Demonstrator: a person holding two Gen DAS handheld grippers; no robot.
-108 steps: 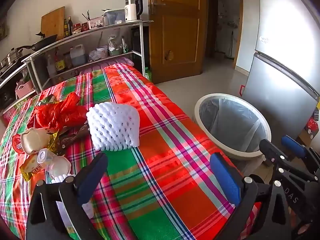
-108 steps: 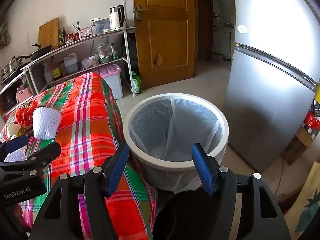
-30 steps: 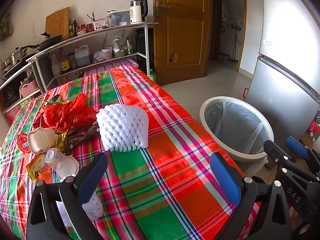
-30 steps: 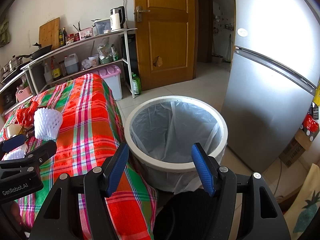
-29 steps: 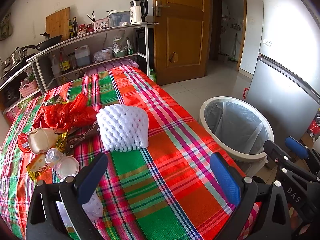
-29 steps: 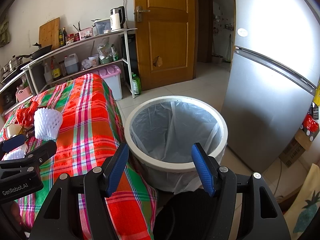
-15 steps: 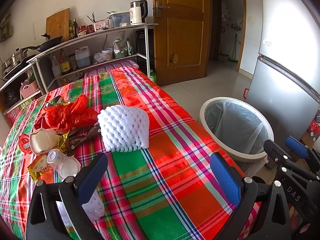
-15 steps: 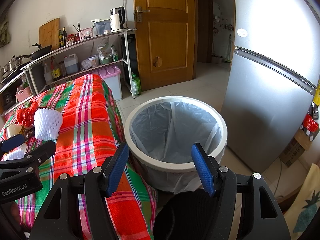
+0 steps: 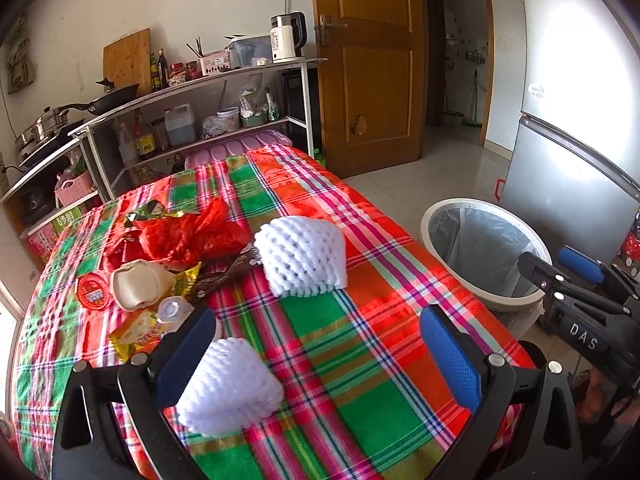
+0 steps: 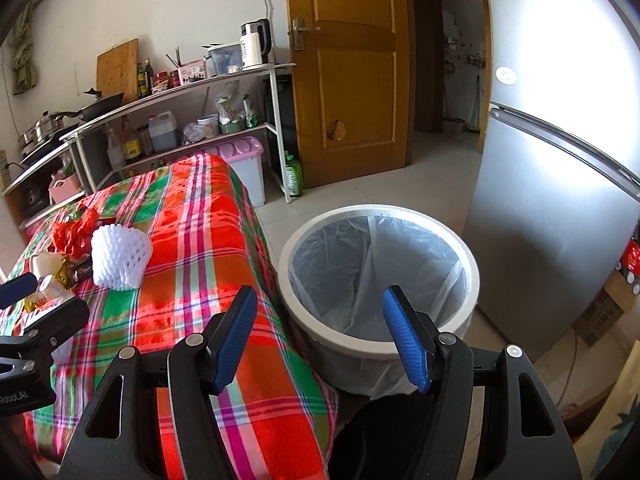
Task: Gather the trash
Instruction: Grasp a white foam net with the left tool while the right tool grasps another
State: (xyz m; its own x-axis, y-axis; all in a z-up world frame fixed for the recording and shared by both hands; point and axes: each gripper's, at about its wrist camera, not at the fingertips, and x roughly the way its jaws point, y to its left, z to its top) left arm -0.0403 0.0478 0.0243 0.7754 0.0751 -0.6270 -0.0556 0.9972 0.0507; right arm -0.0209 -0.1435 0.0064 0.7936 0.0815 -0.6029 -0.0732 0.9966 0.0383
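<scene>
Trash lies on a plaid tablecloth (image 9: 360, 360): a white foam fruit net (image 9: 302, 256), a second foam net (image 9: 228, 388) just inside my left finger, a red plastic bag (image 9: 188, 232), a cream cup (image 9: 136, 284), a red lid (image 9: 93, 291) and snack wrappers (image 9: 136, 330). My left gripper (image 9: 320, 356) is open and empty above the table's near end. My right gripper (image 10: 320, 336) is open and empty, in front of the white bin (image 10: 378, 276) lined with a clear bag. The bin also shows in the left wrist view (image 9: 480, 252).
A metal shelf rack (image 9: 192, 96) with pans, bottles and a kettle stands behind the table. A wooden door (image 9: 368, 64) is at the back. A silver fridge (image 10: 560, 160) stands right of the bin. A pink-lidded box (image 10: 244, 160) sits by the table's far end.
My left gripper has shifted left and tilted, so the near foam net now shows between the fingers. The right gripper has hardly moved.
</scene>
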